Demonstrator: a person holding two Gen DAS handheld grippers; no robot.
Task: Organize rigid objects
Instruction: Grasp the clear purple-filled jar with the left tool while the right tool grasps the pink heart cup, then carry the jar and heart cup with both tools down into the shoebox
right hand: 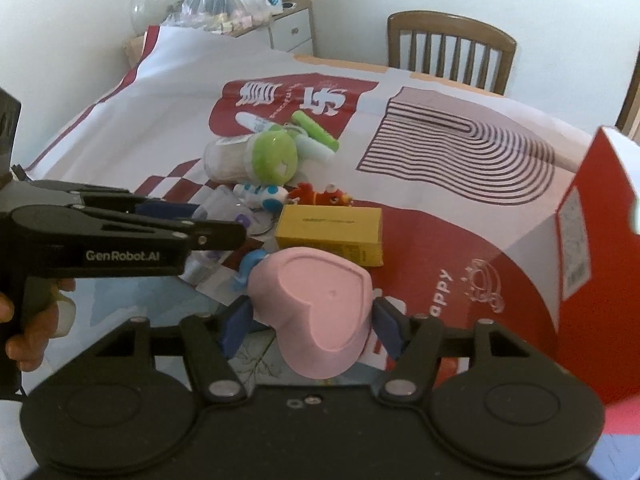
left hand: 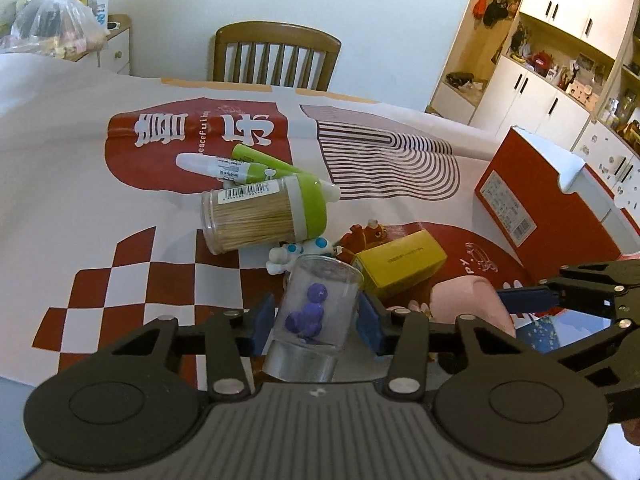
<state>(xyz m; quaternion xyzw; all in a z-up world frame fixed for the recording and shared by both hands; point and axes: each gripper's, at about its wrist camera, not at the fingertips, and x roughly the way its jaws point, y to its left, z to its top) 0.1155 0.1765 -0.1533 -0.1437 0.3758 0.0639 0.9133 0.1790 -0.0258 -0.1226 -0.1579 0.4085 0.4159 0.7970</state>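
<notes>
My left gripper point(left hand: 316, 320) is shut on a clear cylindrical case point(left hand: 320, 276) that holds a small purple figure, with both blue pads against its sides. The case stands tilted just above the cloth. My right gripper point(right hand: 312, 320) is shut on a pink heart-shaped box point(right hand: 320, 292), gripped across its width and tipped so the heart face looks at the camera. In the left wrist view that pink box point(left hand: 468, 300) shows at the right, with the right gripper's fingers point(left hand: 528, 298) beside it. The left gripper's body point(right hand: 120, 236) and a hand on it fill the left of the right wrist view.
A cluster lies mid-cloth: a toothpick jar with a green lid point(left hand: 256, 220), green and white tubes point(left hand: 236, 168), a white-and-blue toy point(left hand: 296, 254), a red fish toy point(left hand: 360, 236) and a yellow box point(left hand: 400, 268). An open red shoe box point(left hand: 532, 204) stands right. A chair point(left hand: 276, 56) is behind.
</notes>
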